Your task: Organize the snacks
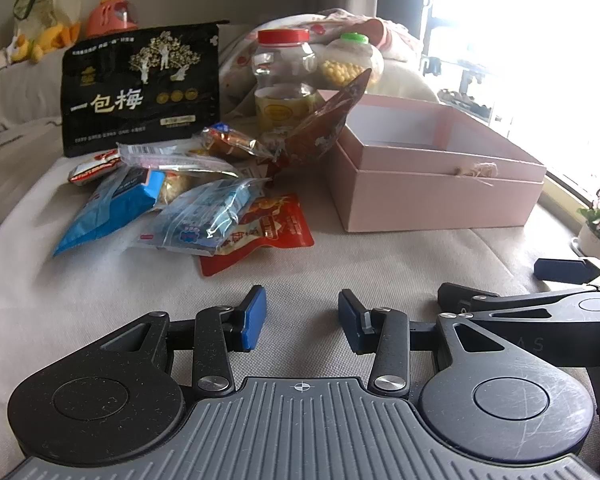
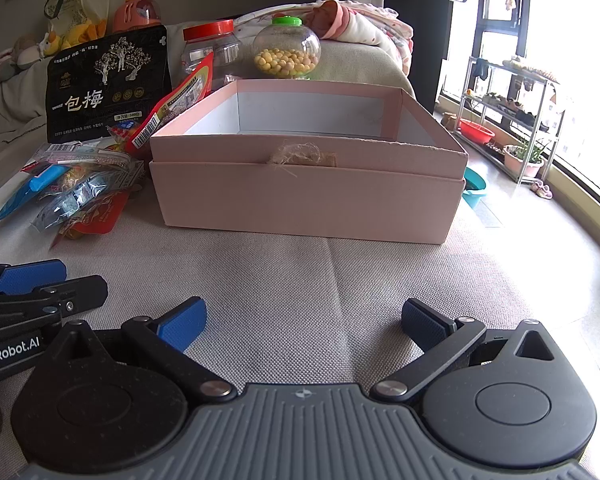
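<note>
A pile of snack packets [image 1: 188,204] lies on the beige cushion, with a red packet [image 1: 276,228] at its front; the pile shows at the left in the right wrist view [image 2: 80,196]. A tall black plum bag [image 1: 140,88] stands behind it. An open, empty pink box [image 1: 440,196] sits to the right and fills the middle of the right wrist view [image 2: 308,196]. My left gripper [image 1: 302,320] is open and empty, short of the red packet. My right gripper [image 2: 304,324] is open wide and empty, facing the box.
A red-lidded clear jar [image 1: 284,76] and a green-lidded jar of yellow balls [image 2: 287,50] stand behind the box. A dark red foil bag [image 1: 332,120] leans on the box. Blankets and plush toys lie behind. The cushion's edge drops to the floor at right, by a metal rack [image 2: 512,120].
</note>
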The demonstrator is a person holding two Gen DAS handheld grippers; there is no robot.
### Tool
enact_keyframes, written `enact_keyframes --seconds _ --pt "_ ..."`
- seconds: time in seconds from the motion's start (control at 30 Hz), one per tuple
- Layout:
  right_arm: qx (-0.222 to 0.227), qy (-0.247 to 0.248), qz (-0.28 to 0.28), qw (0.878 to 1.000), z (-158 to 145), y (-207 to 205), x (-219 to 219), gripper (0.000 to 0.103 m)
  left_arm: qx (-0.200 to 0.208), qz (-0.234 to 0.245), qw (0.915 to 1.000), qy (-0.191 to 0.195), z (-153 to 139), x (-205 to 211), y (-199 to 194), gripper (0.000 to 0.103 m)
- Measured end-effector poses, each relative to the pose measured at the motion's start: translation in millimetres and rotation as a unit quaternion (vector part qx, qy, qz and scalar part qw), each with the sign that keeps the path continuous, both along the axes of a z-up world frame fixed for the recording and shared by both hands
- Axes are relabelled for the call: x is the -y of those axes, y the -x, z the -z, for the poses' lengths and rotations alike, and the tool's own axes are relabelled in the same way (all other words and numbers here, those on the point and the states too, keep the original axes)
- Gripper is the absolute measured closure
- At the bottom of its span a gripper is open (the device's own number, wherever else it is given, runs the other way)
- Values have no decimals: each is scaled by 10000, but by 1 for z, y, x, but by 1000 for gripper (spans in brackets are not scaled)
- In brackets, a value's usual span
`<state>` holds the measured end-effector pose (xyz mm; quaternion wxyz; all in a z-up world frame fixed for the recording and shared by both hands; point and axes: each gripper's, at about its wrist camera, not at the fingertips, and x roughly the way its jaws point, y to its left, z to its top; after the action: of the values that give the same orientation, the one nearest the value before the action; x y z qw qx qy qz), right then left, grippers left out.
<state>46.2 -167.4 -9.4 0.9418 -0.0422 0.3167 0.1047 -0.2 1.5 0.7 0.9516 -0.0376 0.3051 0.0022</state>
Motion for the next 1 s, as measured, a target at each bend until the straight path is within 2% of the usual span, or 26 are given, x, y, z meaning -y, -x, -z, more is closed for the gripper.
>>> enact_keyframes --seconds 0.2,0.27,0.33,0.4,0.5,0.57,0.67,0.7,0.73,0.8,0.87,0.93,1.0 --pt "8 32 -163 9999 -1 -4 -5 0 10 4 10000 74 0 -3 0 58" --pt "-31 -161 -203 9997 -2 -6 0 0 6 32 9997 245 -2 -9 2 62" --pt "-131 -515 -292 9982 -5 -10 10 0 -115 71 9982 591 -5 -26 -1 66" --pt "-406 -720 -447 9956 -10 -20 17 0 -206 -9 9949 988 -10 -46 -5 67" --pt "-818 -953 -413 9912 -18 -36 22 0 -146 -561 9884 1406 -24 -86 -12 69" --pt "-1074 -864 -335 9899 -21 -45 18 0 71 -778 9848 1553 -37 -112 -15 69" --pt "-1275 -149 -393 9909 -20 -51 -3 0 588 -836 9852 1376 -58 -147 -23 69" --pt "-1260 200 -407 9910 -18 -50 -13 0 719 -916 9848 1288 -64 -159 -28 69" --pt "-1097 343 -410 9925 -16 -46 -20 0 854 -1088 9826 1238 -71 -173 -36 69" --pt "-643 116 -281 9975 -8 -39 -19 0 973 -1361 9786 1199 -79 -194 -55 69" --pt "-452 115 -205 9987 -3 -36 -20 0 960 -1455 9772 1213 -82 -213 -85 69" --pt "-767 195 -282 9965 -9 -45 -20 0 790 -1271 9804 1277 -81 -223 -125 69" --pt "-1079 350 -489 9923 -15 -53 -22 0 485 -1021 9870 1143 -73 -221 -160 69"
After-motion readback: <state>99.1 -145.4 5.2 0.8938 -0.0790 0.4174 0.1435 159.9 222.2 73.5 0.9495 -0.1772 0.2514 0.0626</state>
